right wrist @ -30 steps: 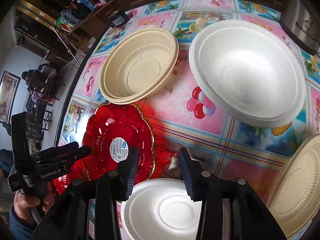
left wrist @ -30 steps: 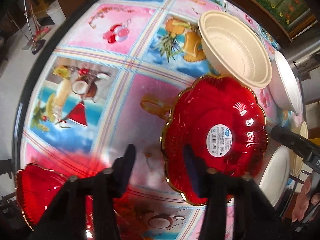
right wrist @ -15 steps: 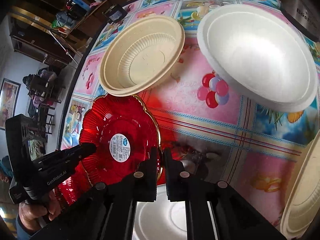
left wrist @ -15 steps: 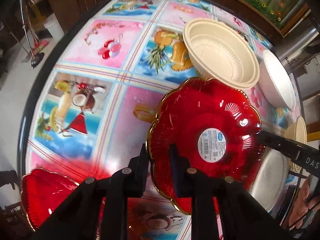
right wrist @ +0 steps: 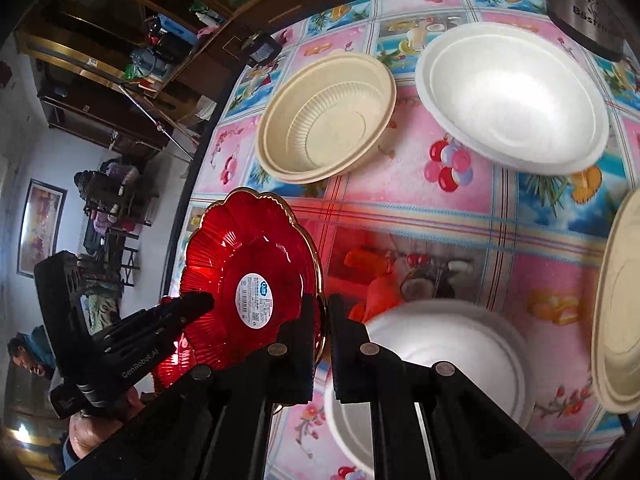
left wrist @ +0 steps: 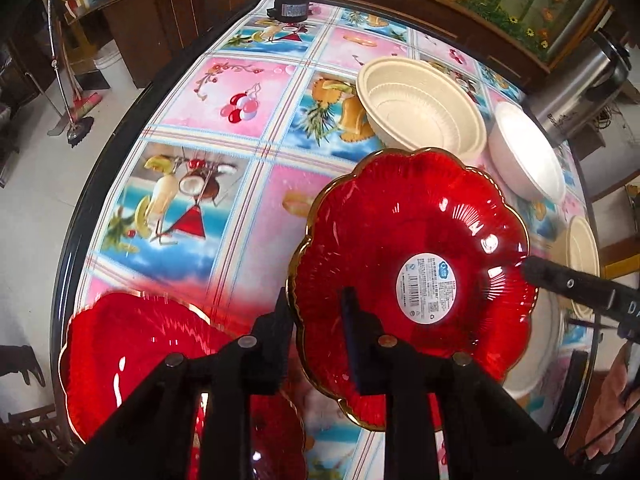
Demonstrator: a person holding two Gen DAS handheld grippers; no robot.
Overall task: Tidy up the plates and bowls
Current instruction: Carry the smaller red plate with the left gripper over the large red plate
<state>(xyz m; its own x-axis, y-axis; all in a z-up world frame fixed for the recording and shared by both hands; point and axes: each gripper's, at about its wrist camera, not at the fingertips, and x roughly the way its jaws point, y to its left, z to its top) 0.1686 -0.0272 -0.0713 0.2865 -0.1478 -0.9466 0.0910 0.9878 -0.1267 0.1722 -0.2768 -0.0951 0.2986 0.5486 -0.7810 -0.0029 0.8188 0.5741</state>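
1. Left wrist view only: a second red plate (left wrist: pixel 132 352) flat on the table (left wrist: pixel 248 92) at lower left, partly behind the left gripper (left wrist: pixel 316 304); a broom (left wrist: pixel 76 116) on the floor past the table's edge.
2. Right wrist view only: the outside of the left gripper, with a hand (right wrist: pixel 96 432) around its handle, low at the left; shelves and a framed picture (right wrist: pixel 40 228) in the room behind.
3. In both views: the red plate (left wrist: pixel 412 240), tilted and raised off the table, held by opposite rims, its far edge above the white plate (right wrist: pixel 448 352).
4. Left fingers (left wrist: pixel 286 328) pinching the near gold rim, one outside and one over the red inside, having just eased a touch wider.
5. Right gripper (right wrist: pixel 322 312) pressed tight on the rim's other side, only the thin gold edge showing in the gap; from the left camera just one black finger tip reaching in over that rim.
6. Also in both: cream bowl (right wrist: pixel 324 120) beside white bowl (right wrist: pixel 512 100) at the far side, apart from each other; cream plate (right wrist: pixel 620 300) at the right edge.
7. Writing: "GenRobot.AI" in white along the left gripper; "DA", cut off, on the right gripper in the left view; "Bestr…" on the steel pot (right wrist: pixel 588 12), cut by the frame.
8. White oval sticker (left wrist: pixel 428 288) at the red plate's centre: barcode, blue logo, fine print too small to read.
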